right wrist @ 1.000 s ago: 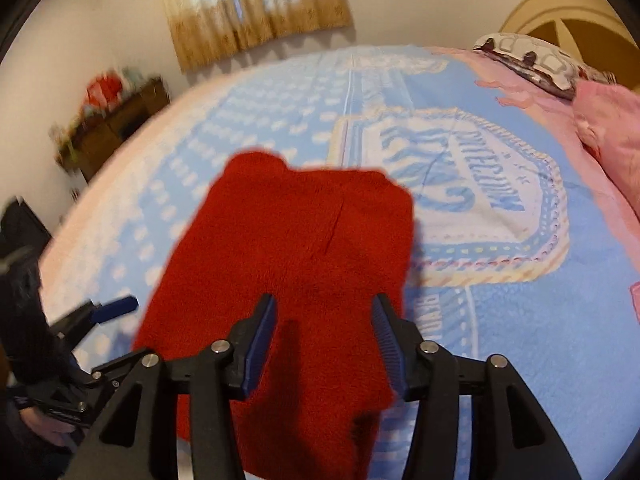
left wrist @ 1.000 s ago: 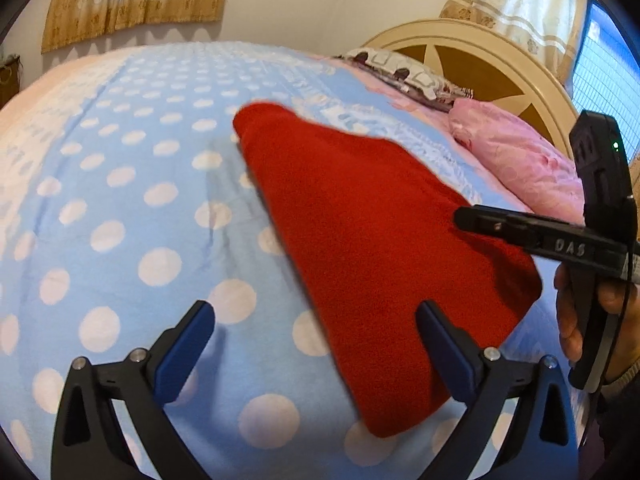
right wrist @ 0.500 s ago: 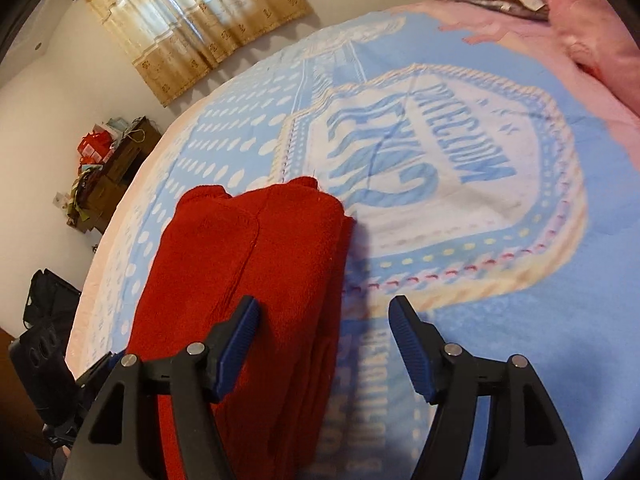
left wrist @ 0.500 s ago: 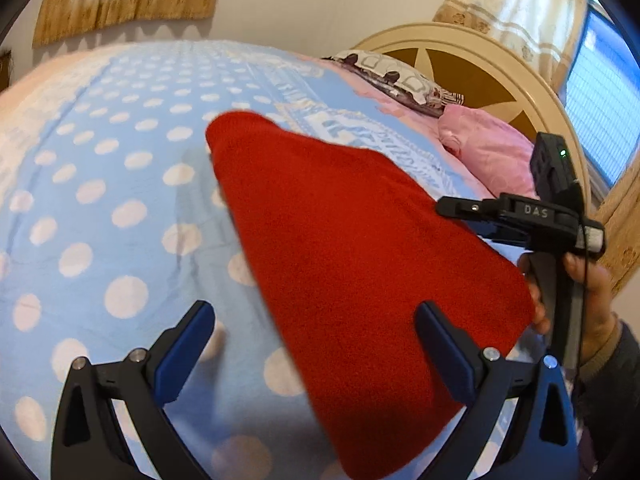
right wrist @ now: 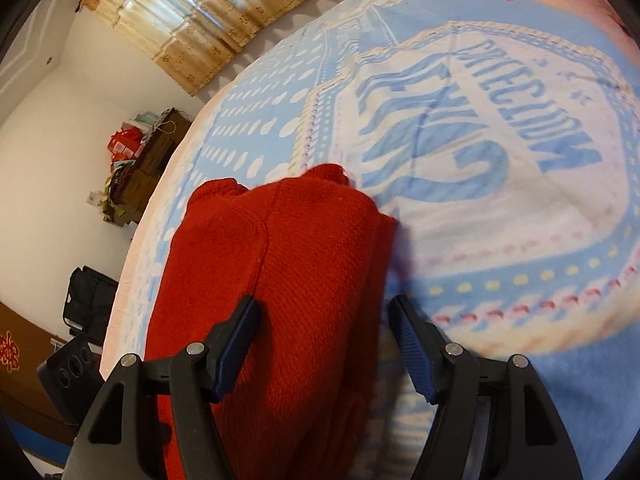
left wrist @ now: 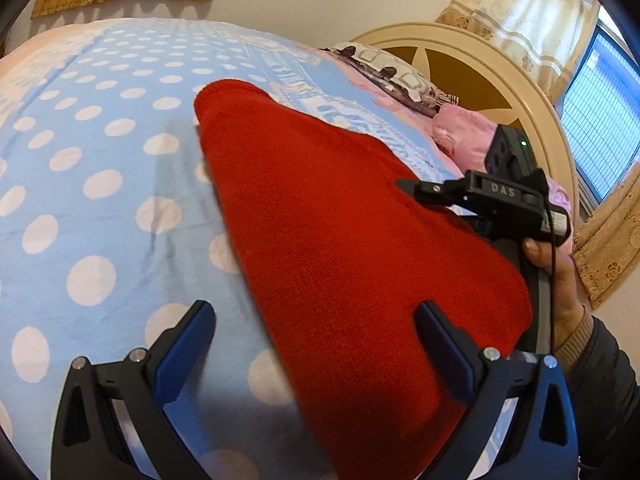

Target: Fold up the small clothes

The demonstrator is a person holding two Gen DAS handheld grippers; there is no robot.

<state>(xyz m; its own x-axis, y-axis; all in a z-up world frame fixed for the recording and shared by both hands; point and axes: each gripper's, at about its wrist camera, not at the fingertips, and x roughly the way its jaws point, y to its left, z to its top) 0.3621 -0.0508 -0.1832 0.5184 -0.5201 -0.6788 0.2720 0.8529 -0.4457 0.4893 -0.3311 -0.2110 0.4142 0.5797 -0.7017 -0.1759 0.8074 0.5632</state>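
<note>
A red knitted garment point(left wrist: 340, 248) lies folded into a long shape on the blue dotted bedspread point(left wrist: 92, 184). My left gripper point(left wrist: 316, 344) is open and empty, low over the garment's near left edge. My right gripper point(right wrist: 324, 336) is open and empty, just above the garment's right long edge point(right wrist: 304, 264). In the left wrist view the right gripper's fingers point(left wrist: 424, 190) hover over the garment's far right side, held by a hand. Folded layers show at the far end in the right wrist view.
A round cream headboard point(left wrist: 472, 76), a patterned pillow point(left wrist: 392, 76) and a pink quilt point(left wrist: 468, 136) are at the bed's head. A cluttered cabinet point(right wrist: 140, 160) and a black bag point(right wrist: 88, 300) stand by the wall. Curtains point(right wrist: 200, 20) hang behind.
Both grippers have come lower and closer to the garment. My right gripper has opened wider and swung toward the garment's right edge. The garment has not moved.
</note>
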